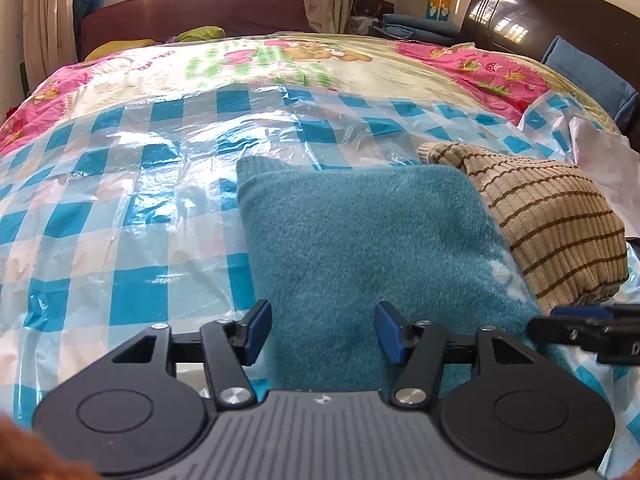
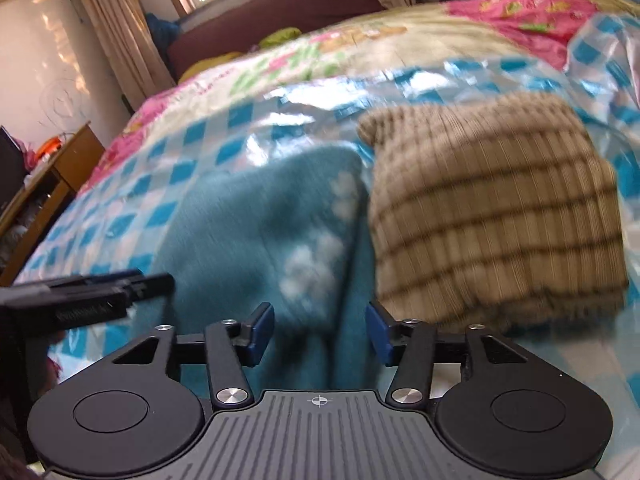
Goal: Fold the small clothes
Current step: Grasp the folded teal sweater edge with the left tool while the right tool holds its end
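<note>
Left wrist: both grippers, left (image 1: pixel 322 332) and right (image 2: pixel 320 334), spread, empty; teal cloth (image 1: pixel 360 248) soft, limp; pinch its near-edge corners.

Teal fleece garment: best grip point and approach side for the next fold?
Take the teal fleece garment at its free left edge, coming from the checkered plastic sheet side. Its right edge lies against the striped knit garment, probably leaving little room for fingers.

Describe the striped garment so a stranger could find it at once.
Start at the bed, covered by a blue-and-white checked plastic sheet. Two folded garments lie side by side on it. The beige ribbed garment lies right of the teal fleece garment, touching it; only it has thin brown stripes.
</note>
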The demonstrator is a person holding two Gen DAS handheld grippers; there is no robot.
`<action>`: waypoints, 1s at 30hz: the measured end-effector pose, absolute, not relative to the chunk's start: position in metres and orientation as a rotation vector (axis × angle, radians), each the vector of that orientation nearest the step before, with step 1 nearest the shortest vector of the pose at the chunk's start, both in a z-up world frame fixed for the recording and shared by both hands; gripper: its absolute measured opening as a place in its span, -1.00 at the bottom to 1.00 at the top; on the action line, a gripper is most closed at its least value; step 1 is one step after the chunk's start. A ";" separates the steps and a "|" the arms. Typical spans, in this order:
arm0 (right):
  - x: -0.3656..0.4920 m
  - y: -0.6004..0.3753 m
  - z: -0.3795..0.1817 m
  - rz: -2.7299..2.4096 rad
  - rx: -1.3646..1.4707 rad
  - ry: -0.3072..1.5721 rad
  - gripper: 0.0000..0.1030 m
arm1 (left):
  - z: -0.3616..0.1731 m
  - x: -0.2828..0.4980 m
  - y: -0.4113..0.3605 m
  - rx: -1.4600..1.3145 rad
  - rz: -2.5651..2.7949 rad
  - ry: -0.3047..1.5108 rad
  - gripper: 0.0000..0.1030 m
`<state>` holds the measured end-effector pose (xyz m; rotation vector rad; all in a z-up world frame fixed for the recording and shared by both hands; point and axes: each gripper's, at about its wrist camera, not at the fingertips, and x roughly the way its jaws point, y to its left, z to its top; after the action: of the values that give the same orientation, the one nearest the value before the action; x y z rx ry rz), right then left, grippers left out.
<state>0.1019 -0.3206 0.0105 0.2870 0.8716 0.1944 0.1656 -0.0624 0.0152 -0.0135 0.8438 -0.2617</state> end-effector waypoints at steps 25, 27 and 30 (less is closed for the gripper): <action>0.124 -0.326 -0.033 0.255 0.487 0.950 0.42 | -0.016 0.177 -0.056 -0.139 -0.370 0.907 0.80; 0.127 -0.322 -0.033 0.266 0.470 0.949 0.42 | -0.019 0.179 -0.054 -0.142 -0.382 0.907 0.81; 0.136 -0.320 -0.039 0.266 0.495 0.964 0.42 | -0.021 0.179 -0.048 -0.172 -0.399 0.910 0.77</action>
<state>0.1362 -0.3202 -0.0393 0.4949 0.9638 0.2661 0.1794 -0.0477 -0.0207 -0.1722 0.9101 -0.3987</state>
